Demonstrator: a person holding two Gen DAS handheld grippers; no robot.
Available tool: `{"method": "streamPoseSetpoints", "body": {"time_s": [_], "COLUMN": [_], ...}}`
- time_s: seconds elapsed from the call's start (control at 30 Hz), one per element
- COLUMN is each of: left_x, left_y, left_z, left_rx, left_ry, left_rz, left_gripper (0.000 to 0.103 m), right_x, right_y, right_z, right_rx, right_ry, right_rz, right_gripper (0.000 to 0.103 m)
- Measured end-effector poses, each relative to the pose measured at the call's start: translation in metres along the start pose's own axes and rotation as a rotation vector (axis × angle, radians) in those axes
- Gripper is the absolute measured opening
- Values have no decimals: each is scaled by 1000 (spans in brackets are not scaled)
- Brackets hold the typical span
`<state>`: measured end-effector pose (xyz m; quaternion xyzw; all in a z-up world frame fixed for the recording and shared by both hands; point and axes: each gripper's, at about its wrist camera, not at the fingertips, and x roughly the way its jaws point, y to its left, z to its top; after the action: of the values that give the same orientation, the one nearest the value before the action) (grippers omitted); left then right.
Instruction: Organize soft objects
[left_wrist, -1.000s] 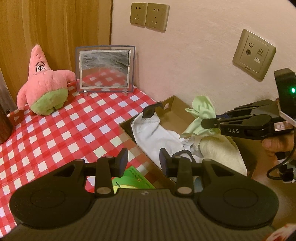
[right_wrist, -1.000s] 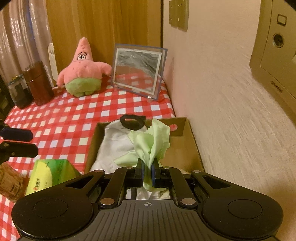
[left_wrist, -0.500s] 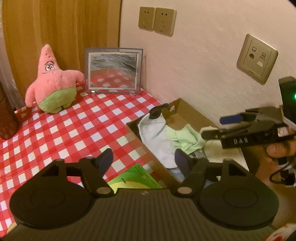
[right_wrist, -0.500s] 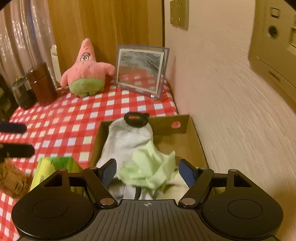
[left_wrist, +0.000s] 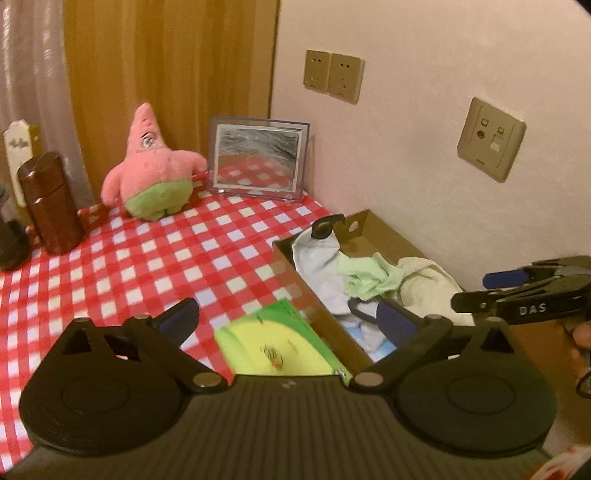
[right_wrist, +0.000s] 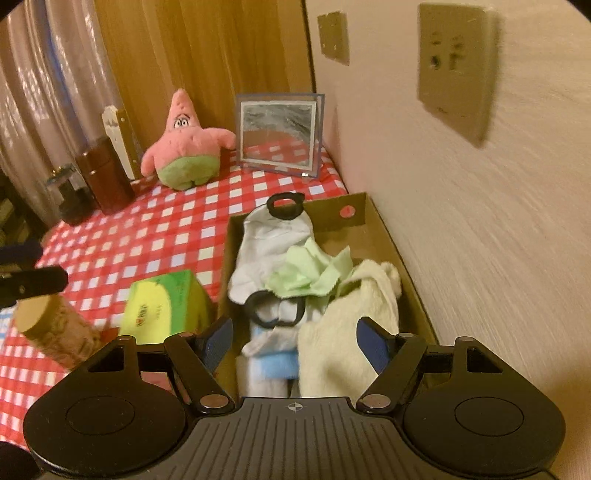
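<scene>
Green cloth (right_wrist: 310, 273) now dropped in the cardboard box (right_wrist: 373, 236) on the table (left_wrist: 147, 258) — no longer pinched. Right tongs (right_wrist: 293, 338) and left tongs (left_wrist: 288, 317) just opened, both empty — one more soft item stored, apparently.

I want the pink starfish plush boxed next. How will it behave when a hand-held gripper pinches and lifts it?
The pink starfish plush looks stuffed and fuzzy, so it will probably squash under the pads rather than slip. It likely weighs little for its bulk. Its limbs may droop, and it sits propped upright by the picture frame, so a nudge could topple it.
</scene>
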<state>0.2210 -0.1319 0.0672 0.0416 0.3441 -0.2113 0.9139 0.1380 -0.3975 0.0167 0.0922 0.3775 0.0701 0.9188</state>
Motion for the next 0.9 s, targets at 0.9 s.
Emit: {"method": "streamPoseSetpoints", "body": {"time_s": [0.9], "left_x": [-149], "left_y": [-21], "left_z": [-119], "left_rx": [-196], "left_ry": [-10], "left_rz": [93], "left_gripper": [102], "right_x": [-102], "right_y": [63], "right_z": [-109], "right_rx": [33], "right_ry": [-2], "right_rz": [30], "right_gripper": [74]}}
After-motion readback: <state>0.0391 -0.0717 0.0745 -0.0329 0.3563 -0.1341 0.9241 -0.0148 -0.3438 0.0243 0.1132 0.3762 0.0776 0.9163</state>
